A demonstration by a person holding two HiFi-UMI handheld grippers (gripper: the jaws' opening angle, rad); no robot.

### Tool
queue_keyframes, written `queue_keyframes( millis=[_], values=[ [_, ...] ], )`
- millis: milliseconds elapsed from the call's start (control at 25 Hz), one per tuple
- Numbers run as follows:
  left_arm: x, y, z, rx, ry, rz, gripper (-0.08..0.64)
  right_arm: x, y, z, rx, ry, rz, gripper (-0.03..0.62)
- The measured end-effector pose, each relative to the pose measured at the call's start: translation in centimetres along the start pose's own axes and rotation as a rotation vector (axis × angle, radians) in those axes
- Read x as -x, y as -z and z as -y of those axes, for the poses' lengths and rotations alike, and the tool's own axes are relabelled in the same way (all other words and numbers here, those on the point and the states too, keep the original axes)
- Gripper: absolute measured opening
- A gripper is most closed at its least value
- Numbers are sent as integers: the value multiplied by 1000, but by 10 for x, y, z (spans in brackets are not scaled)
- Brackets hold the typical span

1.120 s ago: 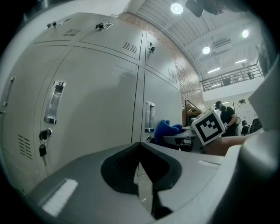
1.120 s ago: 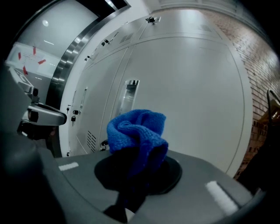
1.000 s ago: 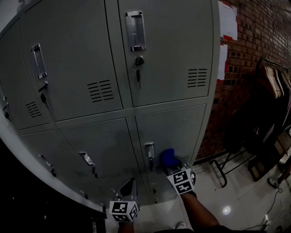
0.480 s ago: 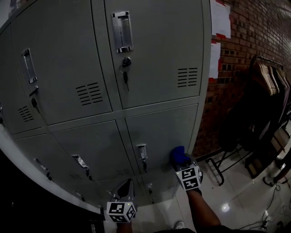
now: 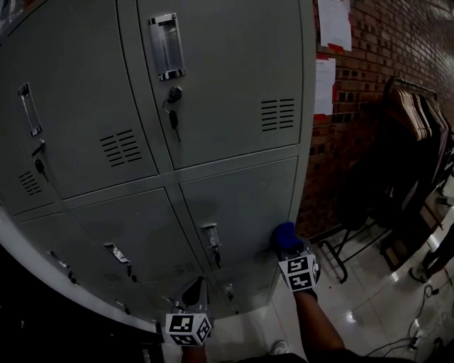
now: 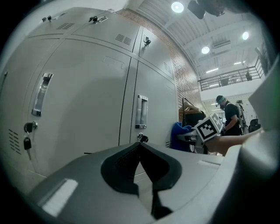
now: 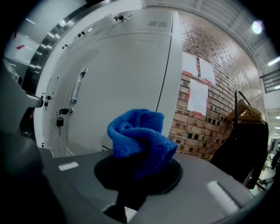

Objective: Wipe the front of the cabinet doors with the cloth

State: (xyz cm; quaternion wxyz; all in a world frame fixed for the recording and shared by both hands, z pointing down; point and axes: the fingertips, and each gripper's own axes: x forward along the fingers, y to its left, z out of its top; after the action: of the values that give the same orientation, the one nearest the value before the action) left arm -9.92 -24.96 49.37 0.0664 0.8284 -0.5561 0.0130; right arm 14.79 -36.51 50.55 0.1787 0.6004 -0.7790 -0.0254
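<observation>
Grey steel cabinet doors (image 5: 234, 85) fill most of the head view, arranged in upper and lower rows. A key (image 5: 172, 117) hangs from the lock of one upper door. A brick wall (image 5: 369, 85) with paper sheets (image 5: 333, 21) stands to the right of the cabinet. A clothes rack (image 5: 411, 120) stands near it on a glossy floor (image 5: 369, 312). The left gripper (image 5: 195, 292) is low in the frame and points at the lower doors. The right gripper (image 5: 289, 249) is at the right-hand edge of the lower right door and carries a blue cloth (image 5: 285, 235) at its tip.

Left gripper view: the fingers are closed against each other with nothing between them. Beyond them are the door fronts, the right gripper with the cloth, and a person (image 6: 229, 116) in the background under ceiling lights (image 6: 177, 6).

Right gripper view: the fingers are clamped on the bunched cloth, which projects forward of the fingertips. The cloth is just in front of the door surface near the cabinet's right edge. Contact with the door cannot be confirmed. The brick wall and paper sheets lie to the right.
</observation>
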Motion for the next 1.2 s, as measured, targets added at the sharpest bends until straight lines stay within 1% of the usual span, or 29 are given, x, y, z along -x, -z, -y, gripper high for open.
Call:
queue_keyframes(
  millis=[200,320,400,600,760,920,1040,1200],
  values=[
    [-5,1,4,0,1,-2,14,0,4,5,-5,3,-1,63],
    [-6,-1,5,2,0,4,14,2,5,3,1,9,23,61],
    [-6,-1,6,0,1,4,14,5,13,0,-6,13,35,58],
    [-2,4,2,2,-15,-7,14,3,47,-11,-25,2,-47,58],
    [1,4,-2,1,-29,-10,14,-10,54,-19,-31,-21,-110,60],
    [8,4,-7,-10,-43,-14,14,-14,53,-20,-40,-10,-126,58],
    [17,6,-21,-7,-76,-16,14,-15,49,-31,-43,-45,-119,58],
    [25,5,-33,0,-90,-8,14,-18,44,-53,-7,-66,-120,58]
  ],
)
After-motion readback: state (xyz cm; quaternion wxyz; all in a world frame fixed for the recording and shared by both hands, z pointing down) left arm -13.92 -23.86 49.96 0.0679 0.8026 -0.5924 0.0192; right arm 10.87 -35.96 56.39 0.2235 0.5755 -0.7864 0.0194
